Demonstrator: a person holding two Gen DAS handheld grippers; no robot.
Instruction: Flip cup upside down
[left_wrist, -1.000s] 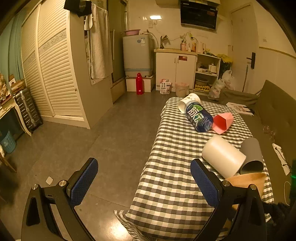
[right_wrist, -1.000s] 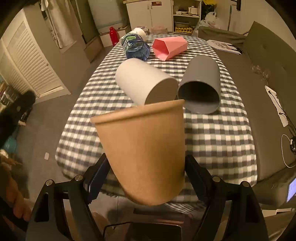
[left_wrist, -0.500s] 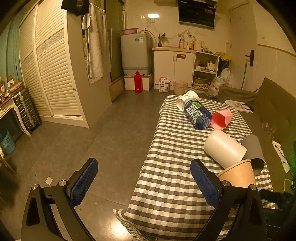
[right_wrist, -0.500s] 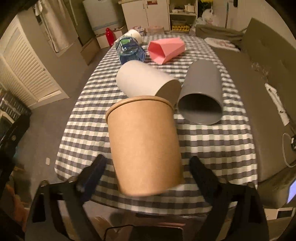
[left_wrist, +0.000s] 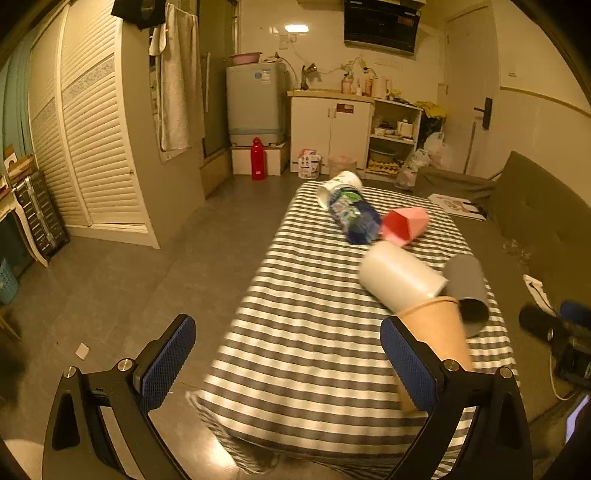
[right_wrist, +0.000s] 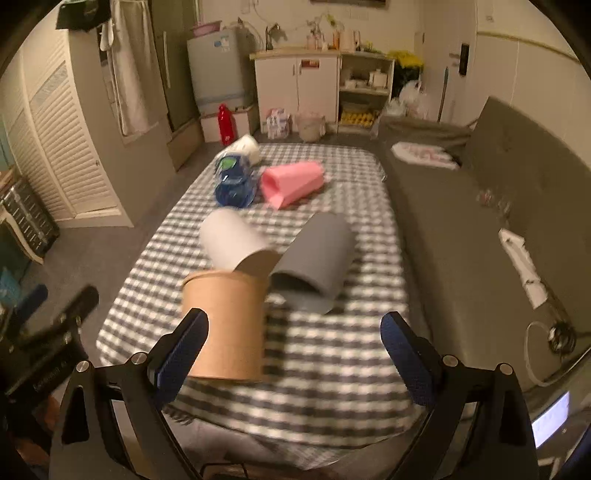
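A brown paper cup (right_wrist: 225, 325) stands on the near end of the checked table (right_wrist: 332, 354), just in front of my right gripper's left finger. It also shows in the left wrist view (left_wrist: 437, 332), behind my left gripper's right finger. My right gripper (right_wrist: 293, 350) is open and empty, the cup off to the left of its gap. My left gripper (left_wrist: 288, 363) is open and empty, held off the table's near left corner. A white cup (right_wrist: 231, 242), a grey cup (right_wrist: 317, 258) and a pink cup (right_wrist: 293, 182) lie on their sides behind it.
A blue patterned cup (right_wrist: 234, 181) and a white cup (right_wrist: 249, 147) lie at the table's far end. A dark sofa (right_wrist: 480, 206) runs along the right side. Bare floor (left_wrist: 147, 280) lies left of the table. Cabinets and a washing machine stand at the back wall.
My right gripper opened and let go of the brown cup, which now stands on the table, and it drew back. The left gripper view shifted slightly toward the table.
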